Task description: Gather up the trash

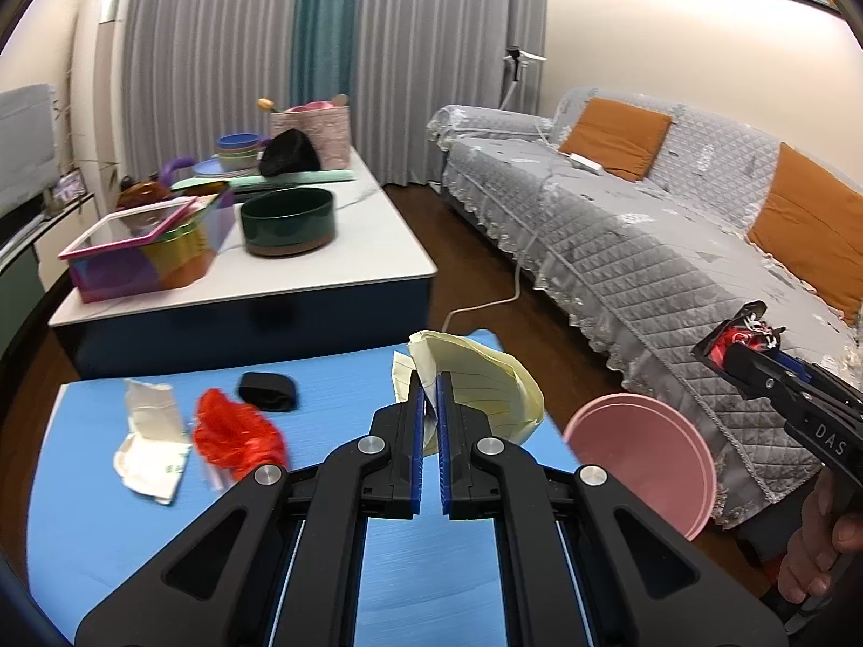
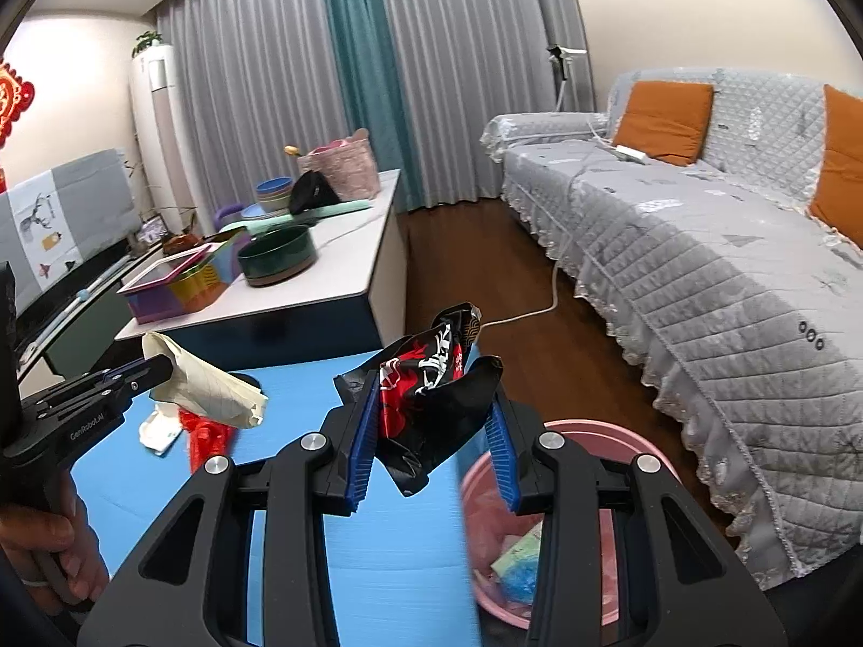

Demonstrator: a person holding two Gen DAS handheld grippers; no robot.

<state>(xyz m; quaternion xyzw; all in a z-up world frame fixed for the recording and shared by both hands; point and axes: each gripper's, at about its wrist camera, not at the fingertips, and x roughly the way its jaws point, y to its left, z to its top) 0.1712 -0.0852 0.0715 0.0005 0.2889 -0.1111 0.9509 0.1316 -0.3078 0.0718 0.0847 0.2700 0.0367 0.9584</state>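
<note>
**Both hands loaded at the blue surface's edge**

While my left hand-held gripper pinches a crumpled yellow paper near the far edge of the blue surface, my right hand-held gripper clasps a red-and-black wrapper loosely between its part-open fingers, beside the pink bin standing off the surface's right edge. A red bag, white packet and black scrap lie behind. Bare floor runs between bin and sofa.
</note>
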